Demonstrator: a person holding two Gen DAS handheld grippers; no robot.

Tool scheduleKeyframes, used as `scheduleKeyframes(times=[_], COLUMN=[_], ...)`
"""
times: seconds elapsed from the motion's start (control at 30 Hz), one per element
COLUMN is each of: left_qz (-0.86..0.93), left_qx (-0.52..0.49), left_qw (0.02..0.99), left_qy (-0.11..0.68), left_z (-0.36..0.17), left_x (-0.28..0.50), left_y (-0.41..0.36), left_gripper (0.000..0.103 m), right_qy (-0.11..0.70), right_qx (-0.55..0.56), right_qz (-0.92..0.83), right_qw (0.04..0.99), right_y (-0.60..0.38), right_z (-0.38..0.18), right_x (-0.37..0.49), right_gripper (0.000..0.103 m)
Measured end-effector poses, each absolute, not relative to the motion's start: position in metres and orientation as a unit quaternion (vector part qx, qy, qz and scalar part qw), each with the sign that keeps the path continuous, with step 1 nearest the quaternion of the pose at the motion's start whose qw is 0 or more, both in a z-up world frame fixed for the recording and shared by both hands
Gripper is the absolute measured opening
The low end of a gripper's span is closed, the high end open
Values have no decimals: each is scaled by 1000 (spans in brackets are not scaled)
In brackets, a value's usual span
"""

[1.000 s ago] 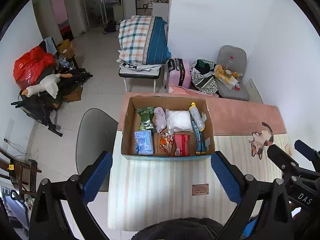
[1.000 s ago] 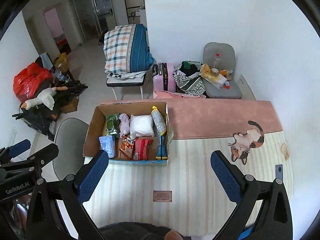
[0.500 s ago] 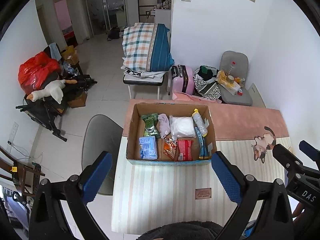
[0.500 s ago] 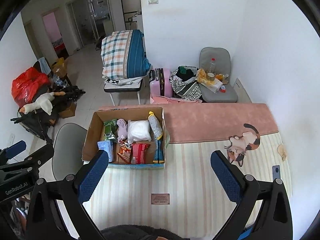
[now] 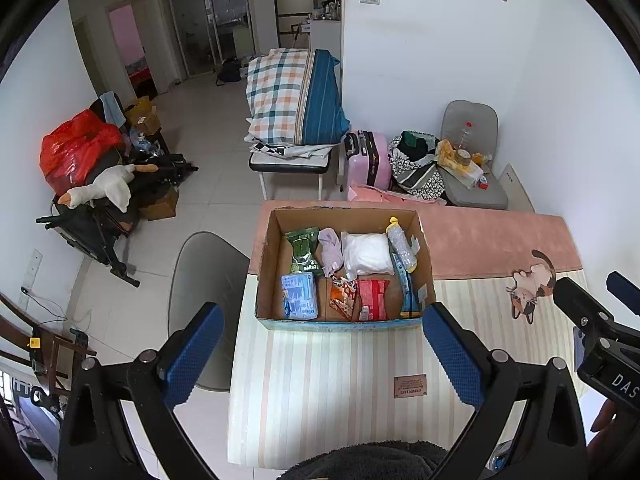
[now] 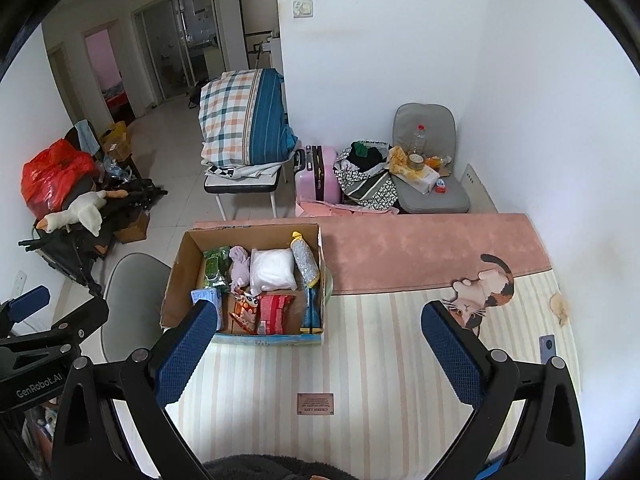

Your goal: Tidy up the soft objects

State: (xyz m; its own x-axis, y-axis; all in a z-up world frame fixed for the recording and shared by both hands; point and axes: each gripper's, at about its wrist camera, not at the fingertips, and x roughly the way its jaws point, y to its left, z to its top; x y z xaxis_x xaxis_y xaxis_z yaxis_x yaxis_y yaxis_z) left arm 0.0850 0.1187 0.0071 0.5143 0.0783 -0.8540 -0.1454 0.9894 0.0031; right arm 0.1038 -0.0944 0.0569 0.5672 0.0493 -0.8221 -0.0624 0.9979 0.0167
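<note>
An open cardboard box (image 5: 268,264) (image 6: 176,280) stands on a striped mat. It holds a white pillow-like bag (image 5: 367,254) (image 6: 273,268), a lilac cloth (image 5: 331,250), a green packet (image 5: 303,250), a blue packet (image 5: 299,296), red snack packs (image 5: 373,299) and a bottle (image 5: 402,244). My left gripper (image 5: 324,356) is open and empty, high above the mat in front of the box. My right gripper (image 6: 320,348) is open and empty, to the right of the box.
A pink rug (image 6: 420,248) lies behind the mat, with a cat figure (image 6: 480,292) on it. A grey chair (image 5: 204,280) stands left of the box. A bench with a plaid quilt (image 5: 296,100), a pink suitcase (image 5: 368,158) and a cluttered seat (image 5: 468,168) line the wall.
Both grippers have risen and pulled back, so the box looks smaller and farther. Both stay open and empty.
</note>
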Motion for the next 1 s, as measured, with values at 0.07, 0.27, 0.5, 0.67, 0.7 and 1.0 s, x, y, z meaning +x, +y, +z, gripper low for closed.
scheduleKeyframes(times=[0.07, 0.27, 0.5, 0.67, 0.7, 1.0], left_qz=[66, 65, 65, 67, 67, 69], left_qx=[-31, -30, -28, -28, -28, -28], left_qw=[868, 868, 869, 869, 869, 870], left_qy=[491, 491, 490, 489, 490, 487], left_z=[7, 9, 10, 10, 10, 12], left_x=[85, 84, 84, 84, 84, 83], left_y=[118, 119, 120, 120, 120, 122], left_gripper=[102, 102, 102, 102, 102, 102], right_qy=[464, 462, 461, 461, 461, 458], right_qx=[-7, -9, -9, -10, -9, -14], right_qz=[33, 30, 31, 32, 32, 31], right_qw=[885, 887, 887, 887, 887, 888], right_y=[-94, -95, -96, -98, -98, -100], right_z=[57, 58, 59, 61, 61, 64], right_x=[104, 104, 103, 104, 104, 105], right_gripper=[103, 103, 103, 103, 103, 103])
